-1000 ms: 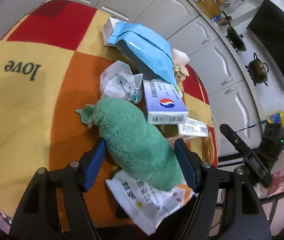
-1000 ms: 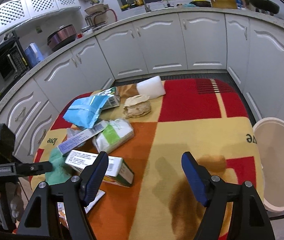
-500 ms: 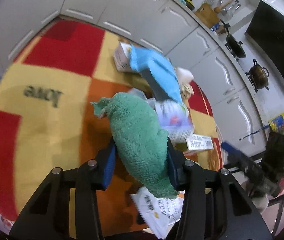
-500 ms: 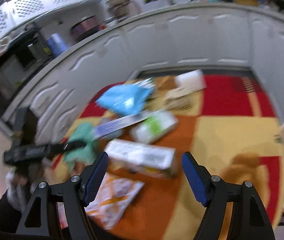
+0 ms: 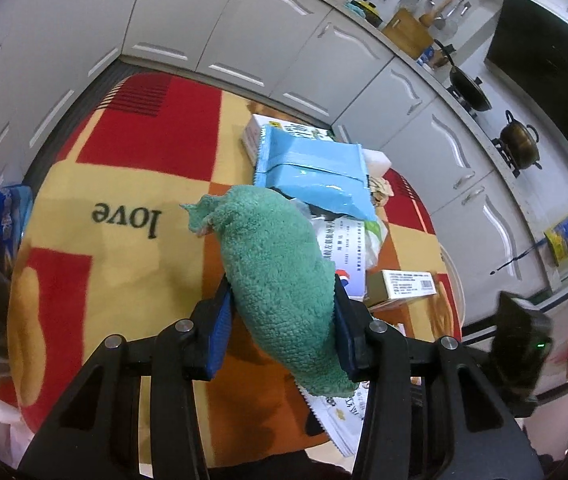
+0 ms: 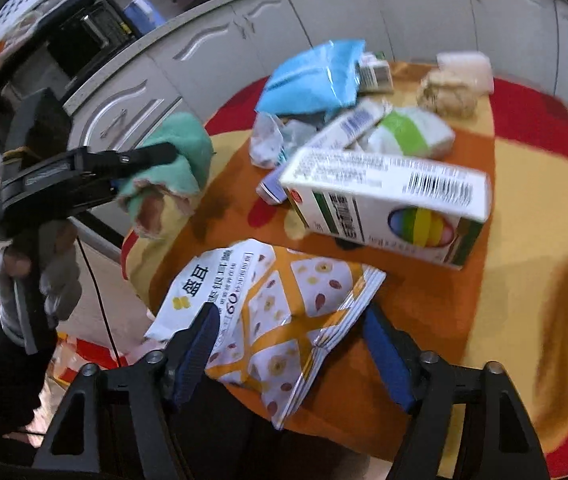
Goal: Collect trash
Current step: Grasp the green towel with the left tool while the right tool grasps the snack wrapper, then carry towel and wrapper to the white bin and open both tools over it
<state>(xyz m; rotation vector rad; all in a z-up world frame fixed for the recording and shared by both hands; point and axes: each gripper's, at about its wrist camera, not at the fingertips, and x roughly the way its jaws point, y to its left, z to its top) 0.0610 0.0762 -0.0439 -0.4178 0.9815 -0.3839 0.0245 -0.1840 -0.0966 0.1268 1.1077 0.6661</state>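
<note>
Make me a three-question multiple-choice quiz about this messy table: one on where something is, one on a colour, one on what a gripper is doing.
1. Where does the white and orange snack packet lie?
A. at the table's near edge, between the right gripper's fingers
B. under the blue pouch
C. on the floor

2. What colour is the fluffy cloth?
A. red
B. green
C. white

3. What is the left gripper doing?
A. hanging open over nothing
B. clamped on the cloth
C. holding a box

Answers: 1 A, the packet sits between the blue pads at the table edge; 2 B, it is plainly green in both views; 3 B, both pads press the cloth's sides.
</note>
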